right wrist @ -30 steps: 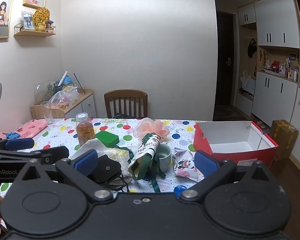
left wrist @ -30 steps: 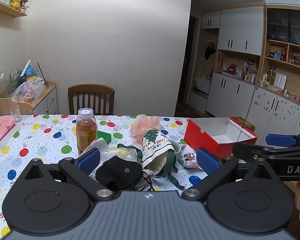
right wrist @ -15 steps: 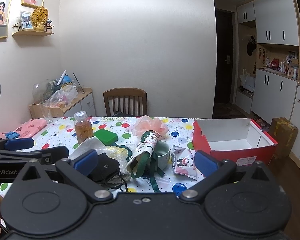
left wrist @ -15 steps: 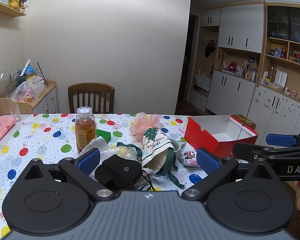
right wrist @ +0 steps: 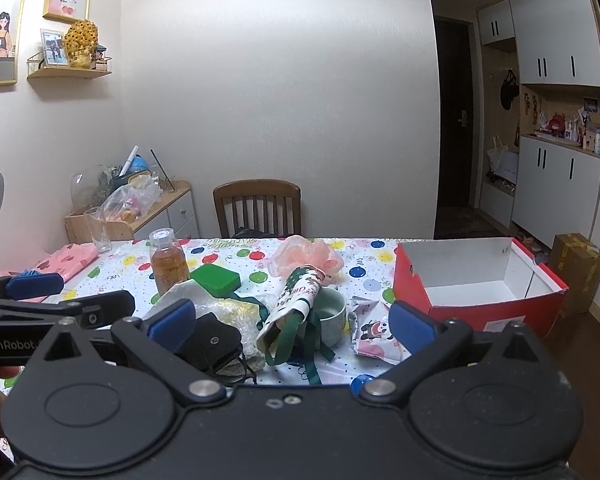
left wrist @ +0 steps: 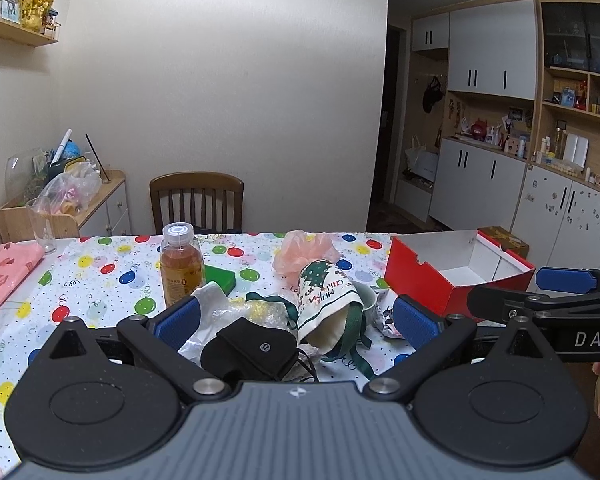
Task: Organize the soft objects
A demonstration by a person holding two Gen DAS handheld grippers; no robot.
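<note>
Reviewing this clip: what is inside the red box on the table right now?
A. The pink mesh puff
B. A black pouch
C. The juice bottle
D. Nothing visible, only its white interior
D. The red box shows only a bare white interior, while the black pouch, the pink mesh puff and the juice bottle all sit on the table outside it.

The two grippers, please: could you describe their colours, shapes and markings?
Both are black with round pivot discs, silver screws and blue ribbed finger pads. The left gripper has a grey ribbed body and GenRobot lettering on its side; the right gripper has a black body marked DAS.
</note>
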